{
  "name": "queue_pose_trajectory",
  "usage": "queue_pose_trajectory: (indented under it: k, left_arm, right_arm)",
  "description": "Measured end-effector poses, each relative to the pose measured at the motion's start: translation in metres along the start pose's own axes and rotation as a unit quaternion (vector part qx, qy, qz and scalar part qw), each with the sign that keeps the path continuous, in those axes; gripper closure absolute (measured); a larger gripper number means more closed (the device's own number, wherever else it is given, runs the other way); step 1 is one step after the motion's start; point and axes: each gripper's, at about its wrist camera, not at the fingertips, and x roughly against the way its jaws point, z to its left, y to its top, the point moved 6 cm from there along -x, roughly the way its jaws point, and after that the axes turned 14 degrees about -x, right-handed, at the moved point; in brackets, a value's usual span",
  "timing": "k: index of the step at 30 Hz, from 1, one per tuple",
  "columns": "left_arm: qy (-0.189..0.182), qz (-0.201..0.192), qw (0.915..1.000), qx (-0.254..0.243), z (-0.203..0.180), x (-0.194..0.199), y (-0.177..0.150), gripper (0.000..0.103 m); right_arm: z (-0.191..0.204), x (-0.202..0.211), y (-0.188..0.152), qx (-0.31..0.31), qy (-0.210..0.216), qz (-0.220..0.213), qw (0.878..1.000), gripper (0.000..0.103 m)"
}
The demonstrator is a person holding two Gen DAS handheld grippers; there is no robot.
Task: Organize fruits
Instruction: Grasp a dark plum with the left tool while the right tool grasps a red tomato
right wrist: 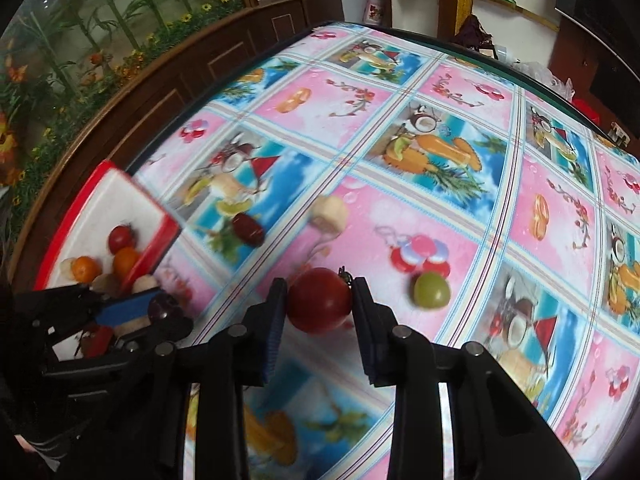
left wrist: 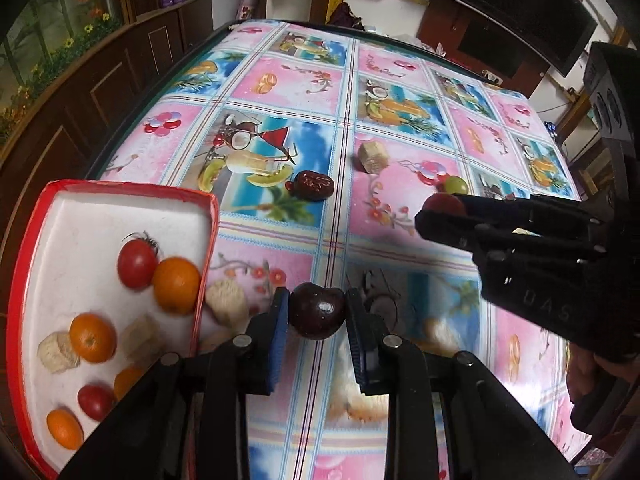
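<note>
My left gripper (left wrist: 318, 314) is shut on a dark cherry (left wrist: 318, 312), held above the patterned tablecloth just right of the red-rimmed white tray (left wrist: 96, 216). In the right wrist view that same left gripper (right wrist: 160, 312) and its cherry (right wrist: 163, 307) appear at lower left. My right gripper (right wrist: 320, 304) is shut on a red tomato (right wrist: 319, 300); in the left wrist view it enters from the right (left wrist: 444, 208) with the tomato (left wrist: 443, 205) at its tips. The tray holds tomatoes, oranges and pale chunks.
On the cloth lie a wrinkled brown date (left wrist: 314, 185), a green grape (left wrist: 457, 185) (right wrist: 431, 290), a pale cube (left wrist: 373, 157) (right wrist: 329, 210) and a pale chunk (left wrist: 226, 300) beside the tray. A wooden cabinet runs along the table's left edge.
</note>
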Motion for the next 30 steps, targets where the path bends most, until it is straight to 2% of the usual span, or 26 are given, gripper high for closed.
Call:
queue_pose_trajectory:
  k: [16, 30]
  left_arm:
    - [0.022, -0.013, 0.9996, 0.013, 0.007, 0.034, -0.037, 0.076]
    - [0.029, -0.029, 0.999, 0.019, 0.019, 0.05, -0.048, 0.076]
  right_arm:
    - [0.039, 0.027, -0.042, 0.02, 0.031, 0.004, 0.999, 0.068]
    - [0.063, 0.03, -0.053, 0.035, 0.037, 0.005, 0.999, 0.068]
